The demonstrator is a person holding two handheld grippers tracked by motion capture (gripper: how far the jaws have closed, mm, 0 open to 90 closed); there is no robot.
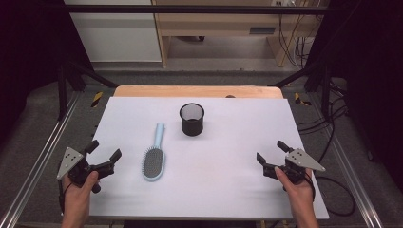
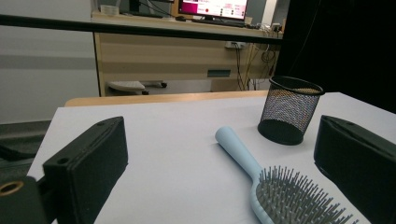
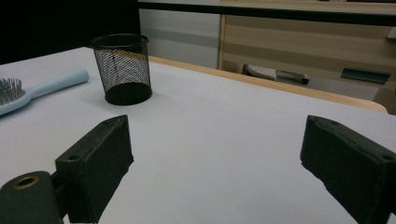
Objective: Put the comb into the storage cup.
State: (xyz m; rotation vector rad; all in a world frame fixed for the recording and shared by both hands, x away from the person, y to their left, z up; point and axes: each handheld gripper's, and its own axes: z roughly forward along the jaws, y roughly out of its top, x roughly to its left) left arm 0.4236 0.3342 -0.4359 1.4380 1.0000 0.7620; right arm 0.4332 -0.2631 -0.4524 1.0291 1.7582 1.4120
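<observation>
there, on the white table top [image 1: 228, 161], a light blue hairbrush [image 1: 154, 159] lay flat with its bristles up, its handle pointing away from the person toward the far edge. a black wire-mesh pen cup [image 1: 192, 119] stood upright just beyond and to the right of the handle's tip, near it but not touching.

the left gripper [image 1: 102, 156] was held in the person's left hand [image 1: 81, 190] at the near left part of the table, its jaws spread wide with nothing between them, a little to the left of the brush head and apart from it. in the left gripper view the brush head [image 2: 299, 198] sat low between the two black jaws, closer to the right one, and the handle ran up toward the mesh cup [image 2: 289, 109].

the right gripper [image 1: 272, 153] was held in the right hand [image 1: 297, 187] at the near right part of the table, well apart from both brush and cup, its jaws likewise released and empty. in the right gripper view the cup [image 3: 122, 67] stood at the upper left, with the brush [image 3: 37, 88] at the left edge, and bare table lay between the jaws.
</observation>
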